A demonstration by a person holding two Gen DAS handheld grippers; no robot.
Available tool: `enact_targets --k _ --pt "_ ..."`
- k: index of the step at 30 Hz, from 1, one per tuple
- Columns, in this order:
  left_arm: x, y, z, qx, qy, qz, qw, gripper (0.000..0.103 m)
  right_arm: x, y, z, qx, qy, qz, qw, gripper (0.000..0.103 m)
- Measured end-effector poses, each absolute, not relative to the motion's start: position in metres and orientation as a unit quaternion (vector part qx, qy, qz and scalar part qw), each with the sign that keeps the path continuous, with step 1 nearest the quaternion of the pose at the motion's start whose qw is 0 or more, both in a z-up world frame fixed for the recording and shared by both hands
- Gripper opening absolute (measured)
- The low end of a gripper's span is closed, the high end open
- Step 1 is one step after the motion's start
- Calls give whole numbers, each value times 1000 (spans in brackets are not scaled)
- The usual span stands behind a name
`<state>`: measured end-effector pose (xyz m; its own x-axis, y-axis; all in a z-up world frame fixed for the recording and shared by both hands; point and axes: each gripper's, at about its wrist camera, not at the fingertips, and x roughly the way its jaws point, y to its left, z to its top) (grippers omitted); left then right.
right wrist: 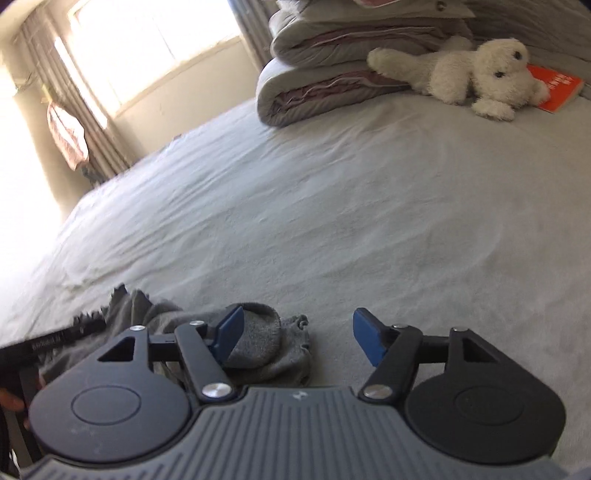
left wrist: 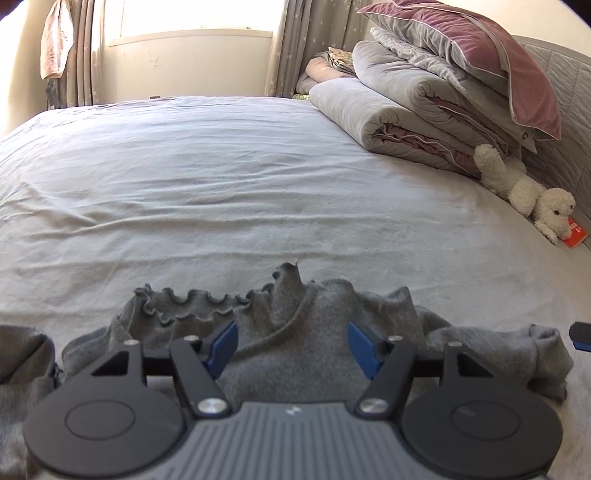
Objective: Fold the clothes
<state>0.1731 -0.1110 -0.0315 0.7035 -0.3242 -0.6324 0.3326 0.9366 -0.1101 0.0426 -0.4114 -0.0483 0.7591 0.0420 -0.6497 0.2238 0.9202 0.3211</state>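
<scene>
A grey knit garment (left wrist: 295, 332) with a ruffled edge lies crumpled on the white bed sheet (left wrist: 221, 184), at the near edge. My left gripper (left wrist: 291, 345) is open, its blue pads spread just above the garment's middle. In the right wrist view the garment's sleeve end (right wrist: 266, 350) lies by the left blue finger. My right gripper (right wrist: 297, 339) is open, over the sleeve's right edge and bare sheet (right wrist: 332, 203). A blue bit of the right gripper shows at the far right of the left wrist view (left wrist: 580, 336).
Folded grey and mauve quilts and a pillow (left wrist: 443, 92) are stacked at the back right. A white plush dog (left wrist: 532, 192) and an orange book (left wrist: 574, 232) lie by the headboard. Curtains and a window (left wrist: 184, 22) stand beyond the bed.
</scene>
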Motion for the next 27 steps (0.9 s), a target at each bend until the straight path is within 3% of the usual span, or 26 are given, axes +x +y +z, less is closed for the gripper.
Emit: enact_targets --k 2,4,5,16,20,27 --pt "182 -113 -35 6 340 -173 924 67 51 -403 -60 157 363 -50 917 59" --pt "188 -115 -40 1 342 -173 924 67 51 -398 -67 125 355 -52 925 33" --pt "191 -116 -43 -3 342 -174 923 67 51 -396 -68 120 354 -47 926 4" --pt "186 -131 -62 18 310 -161 937 72 10 -403 -3 20 188 -117 975 4" --pt "186 -130 -64 14 308 -163 937 73 -1 -409 2 -14 180 -142 973 4" --pt "184 -132 -66 24 306 -162 938 76 19 -450 9 17 172 -202 964 4"
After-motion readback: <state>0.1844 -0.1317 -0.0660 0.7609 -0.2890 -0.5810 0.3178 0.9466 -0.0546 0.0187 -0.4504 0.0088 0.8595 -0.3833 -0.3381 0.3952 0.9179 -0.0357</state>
